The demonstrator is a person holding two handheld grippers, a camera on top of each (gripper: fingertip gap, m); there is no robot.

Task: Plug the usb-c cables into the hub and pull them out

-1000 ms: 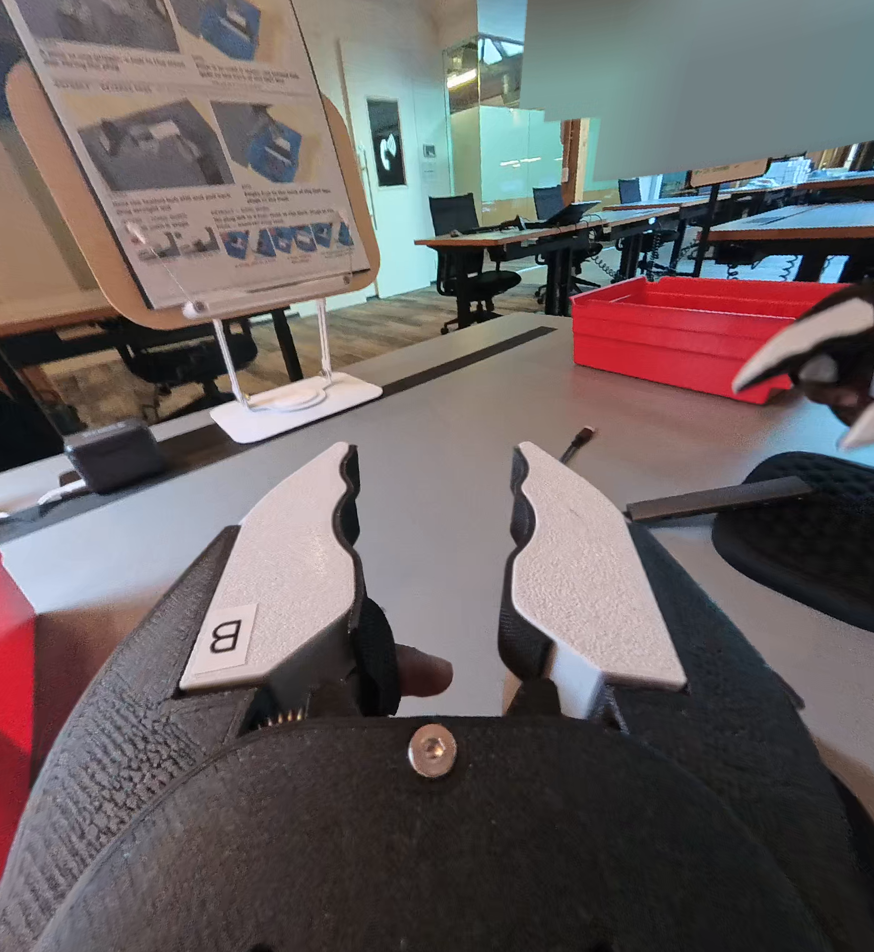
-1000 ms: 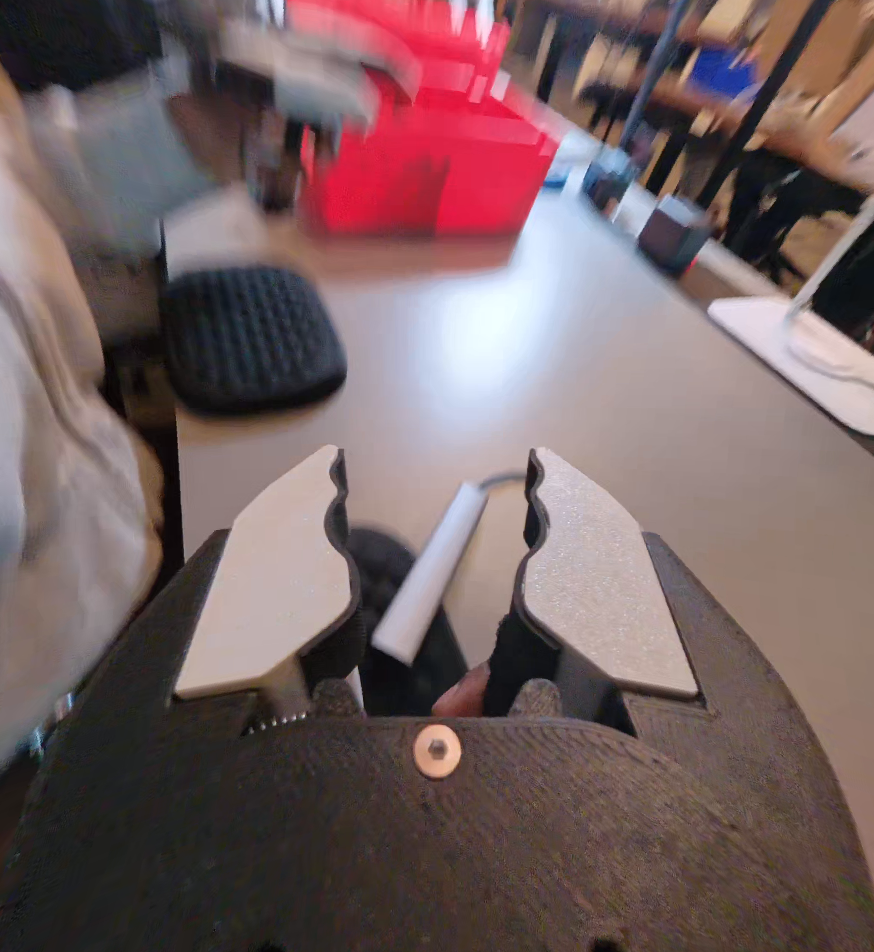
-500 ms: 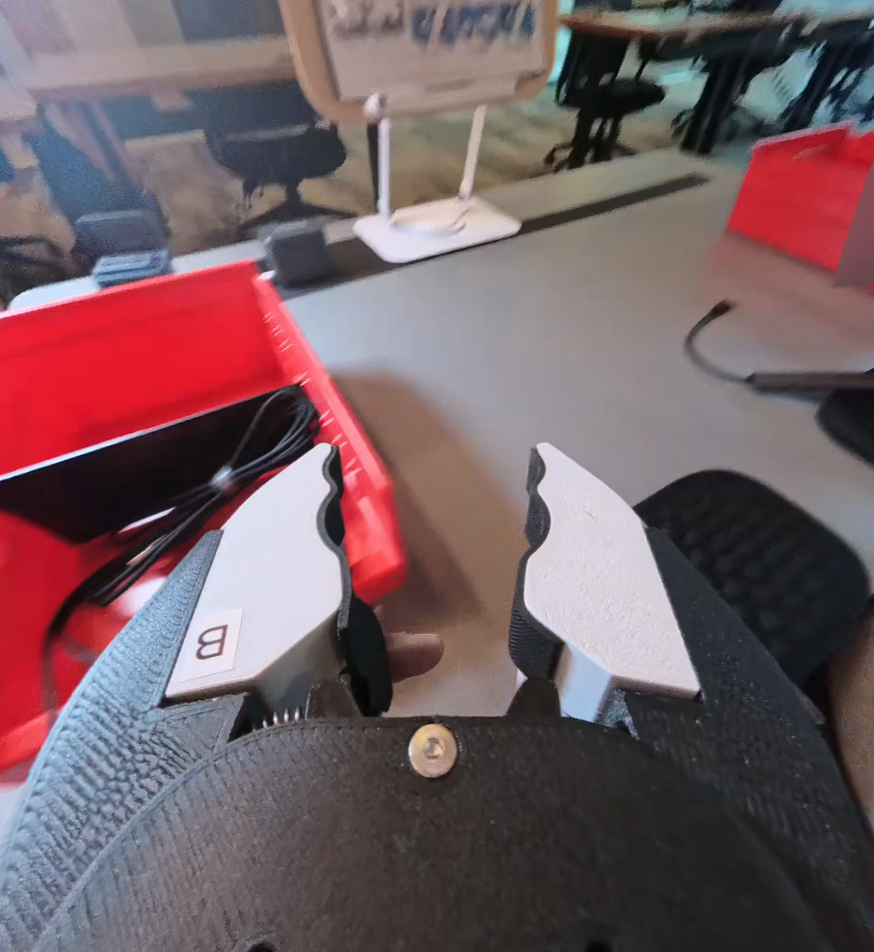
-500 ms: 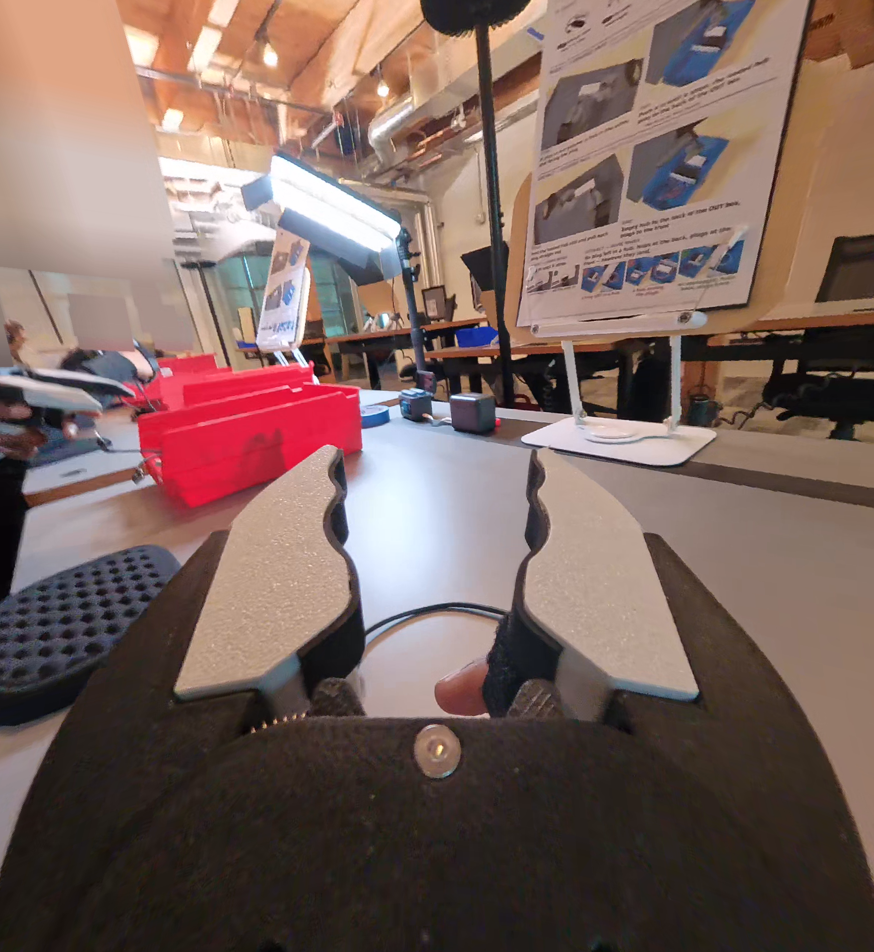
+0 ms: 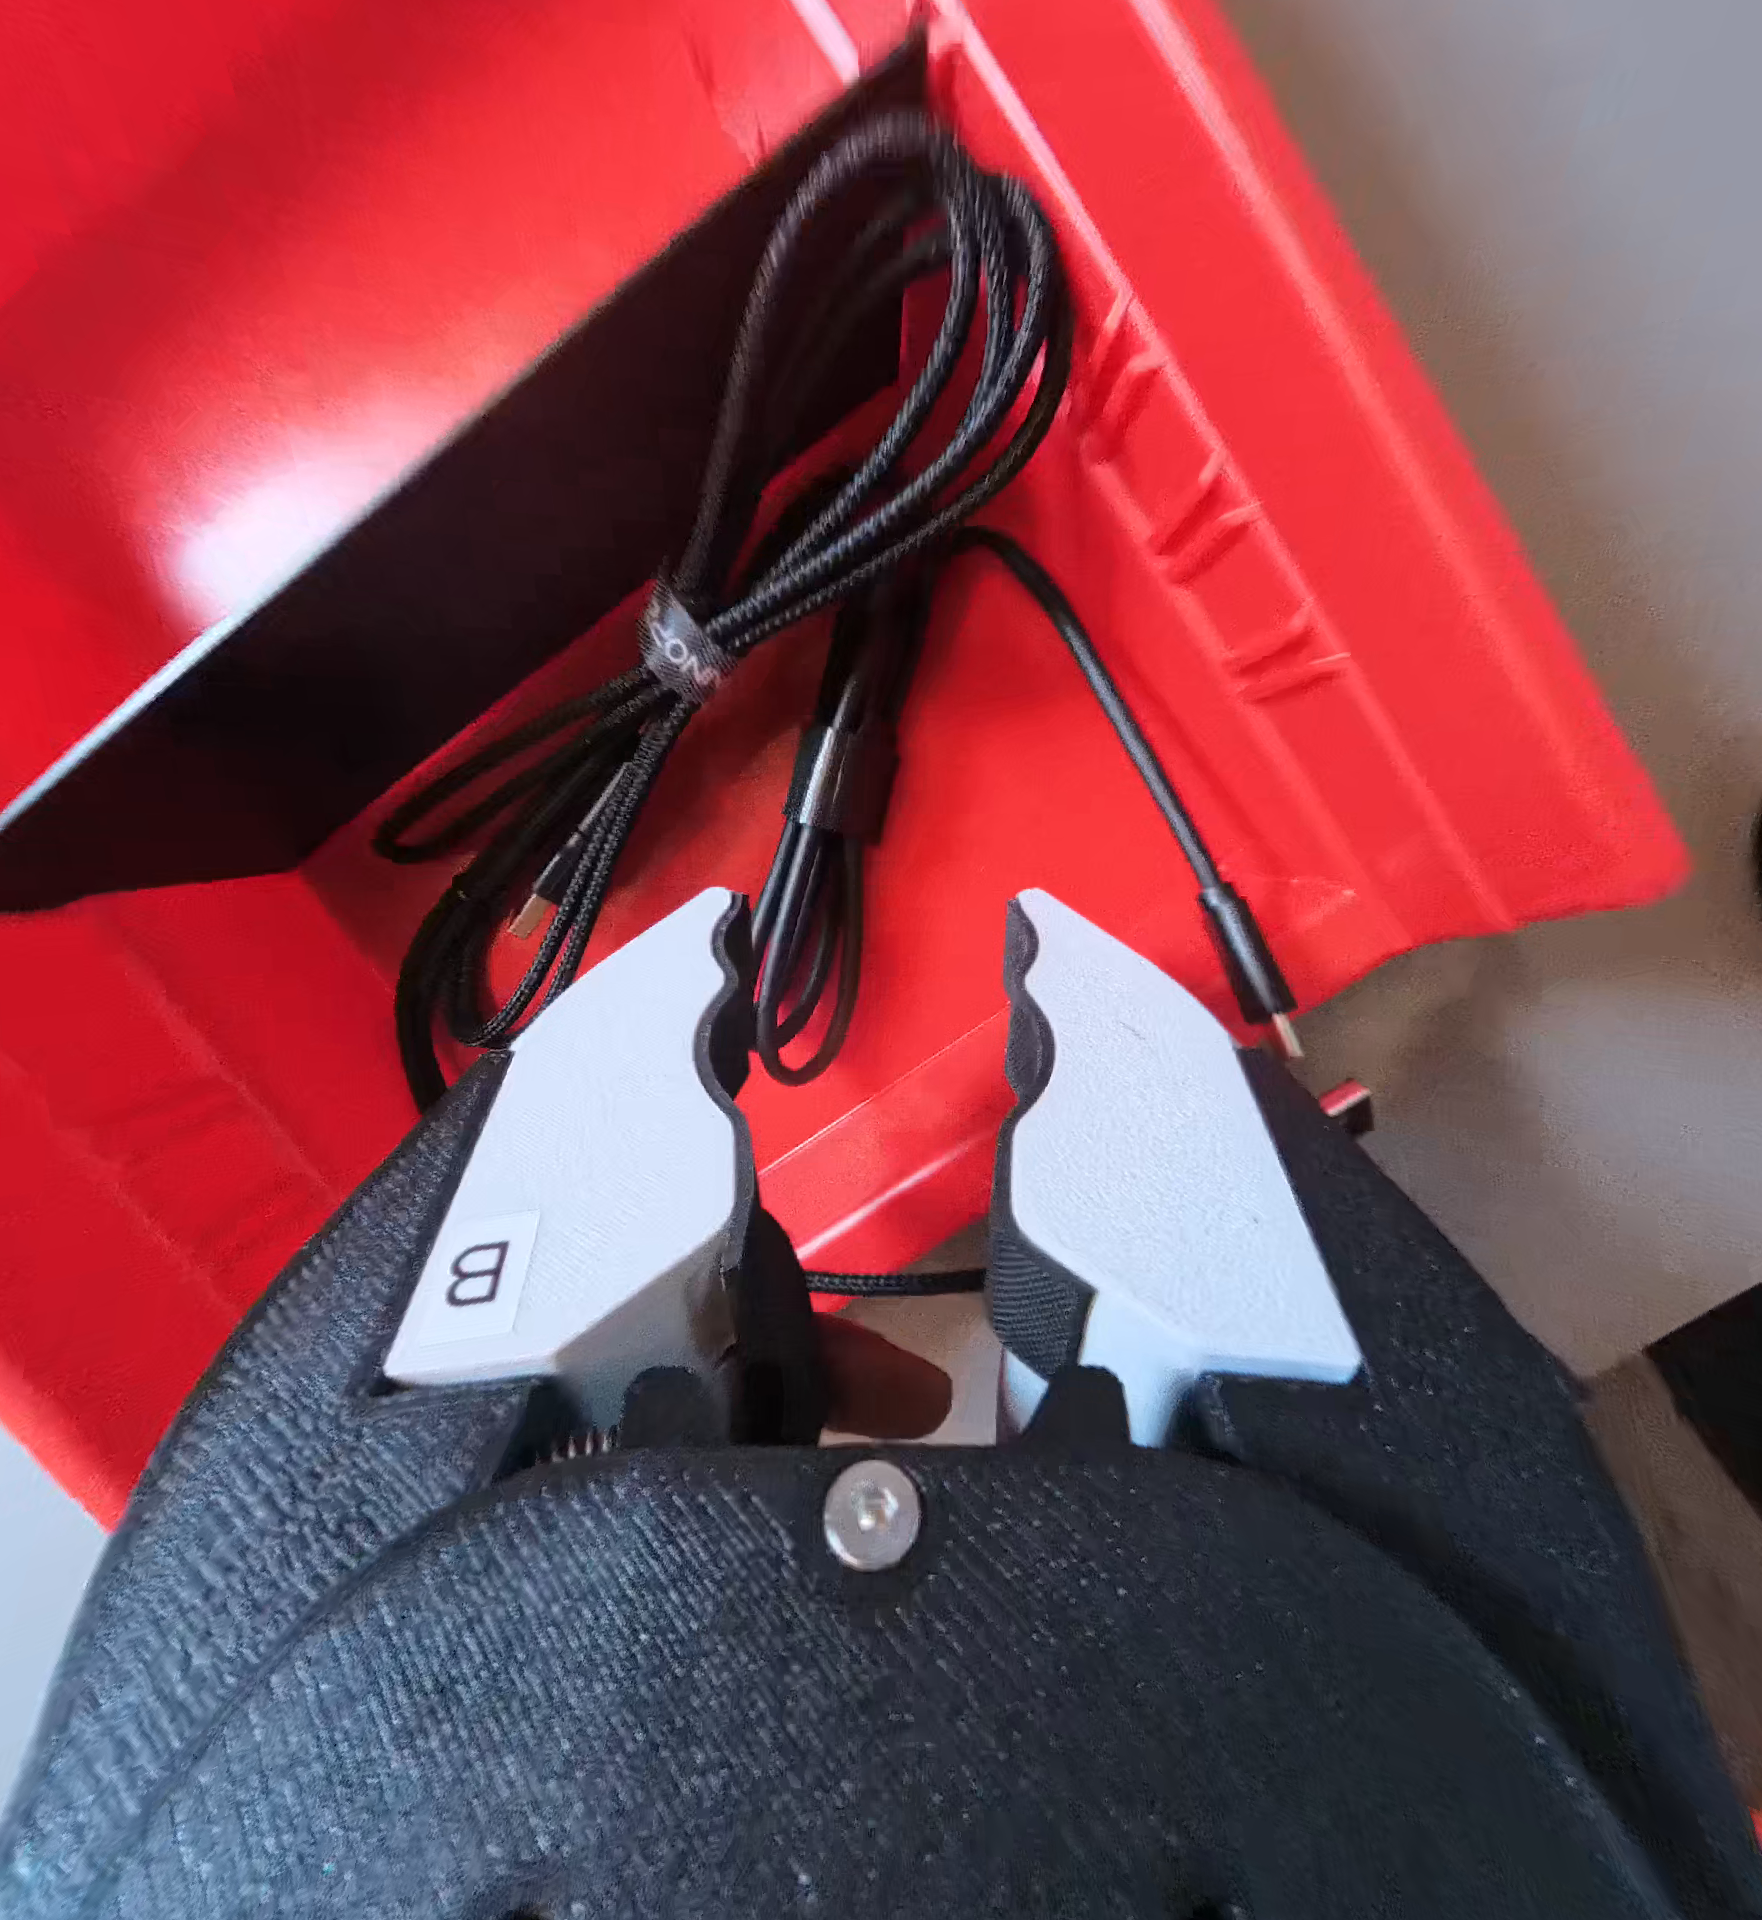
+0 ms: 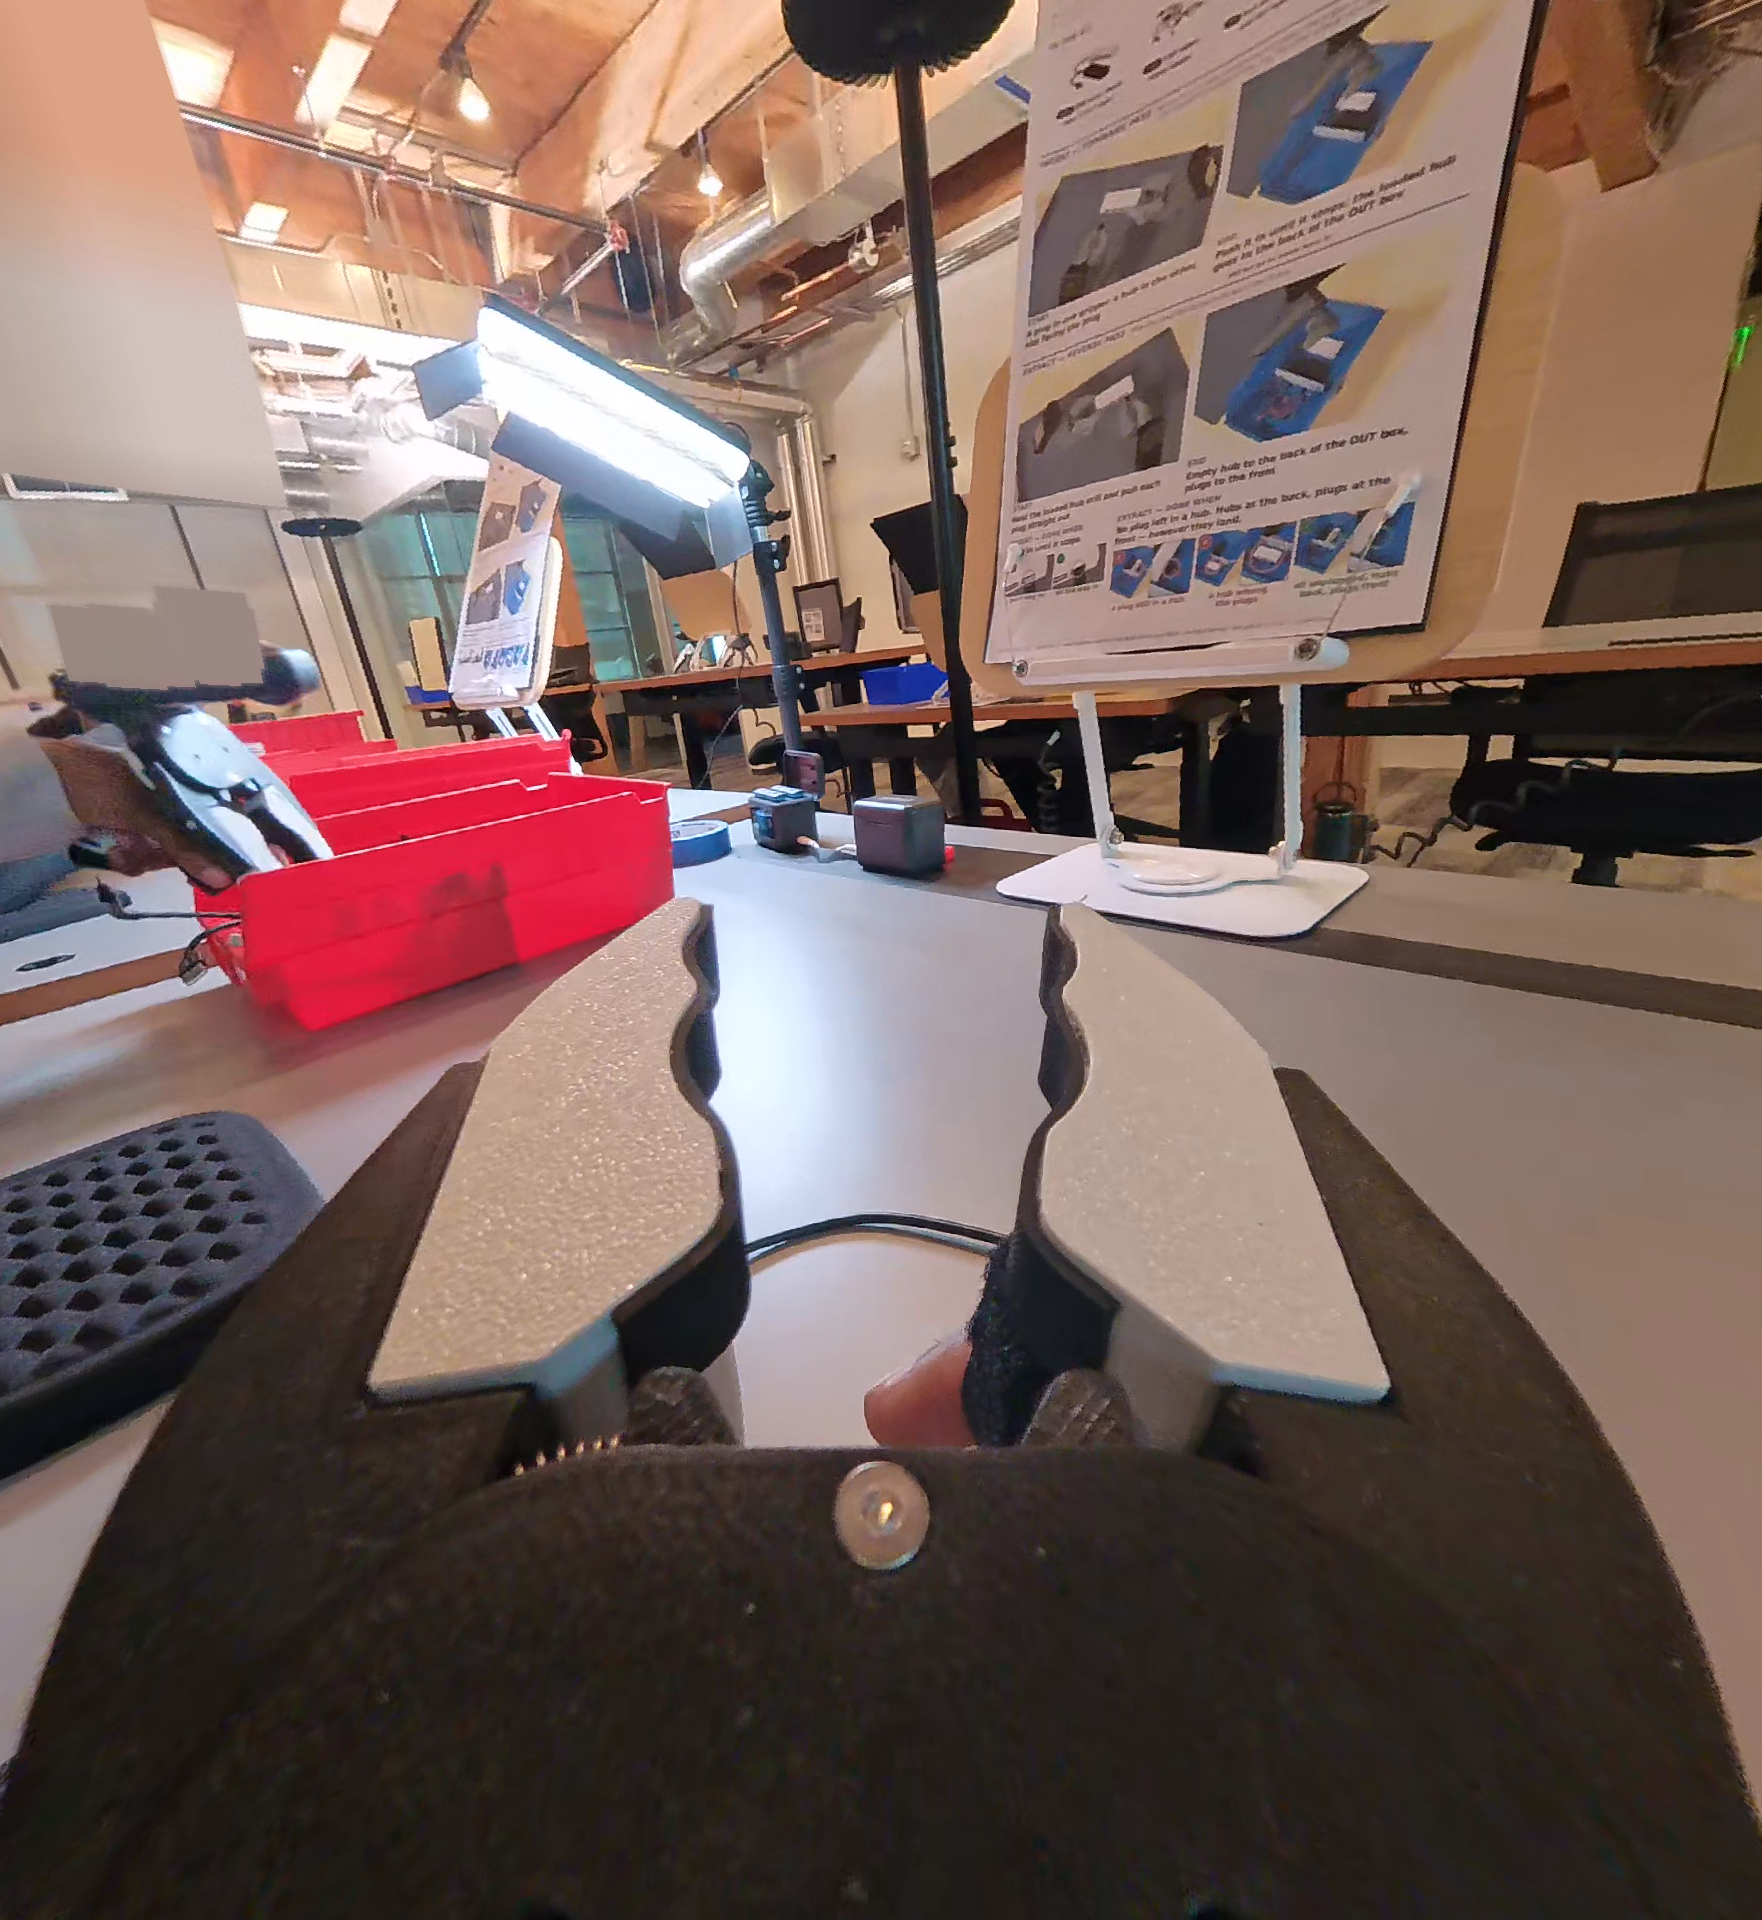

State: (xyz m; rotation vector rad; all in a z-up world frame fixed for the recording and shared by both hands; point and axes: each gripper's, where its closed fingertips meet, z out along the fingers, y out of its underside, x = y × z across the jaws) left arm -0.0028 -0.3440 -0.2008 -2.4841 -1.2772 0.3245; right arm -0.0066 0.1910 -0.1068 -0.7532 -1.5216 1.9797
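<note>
My left gripper (image 5: 872, 914) is open and empty, pointing down into a red bin (image 5: 1220, 520). In the bin lie a braided black cable bundle (image 5: 685, 644) tied with a strap and a smooth black cable bundle (image 5: 835, 774), whose loop lies just beyond the left finger. A loose black cable ends in a USB-C plug (image 5: 1261, 987) over the bin's near rim. My right gripper (image 6: 877, 920) is open and empty, low over the grey table (image 6: 1479, 1143). A thin black cable loop (image 6: 856, 1226) lies on the table between its fingers. No hub shows.
A black divider (image 5: 389, 623) stands in the bin. A black perforated pad (image 6: 77, 1268) lies left of the right gripper. The left gripper (image 6: 202, 790) shows far off over the red bins (image 6: 461, 894). An instruction board on a white stand (image 6: 1183, 883) stands behind, with small chargers (image 6: 898, 831) beside it. Tip to tip, the grippers are about 55 centimeters apart.
My left gripper swung left and tipped down, from facing across the table to hanging over the red bin's cables. My right gripper lifted from the pad and white bar, then held level.
</note>
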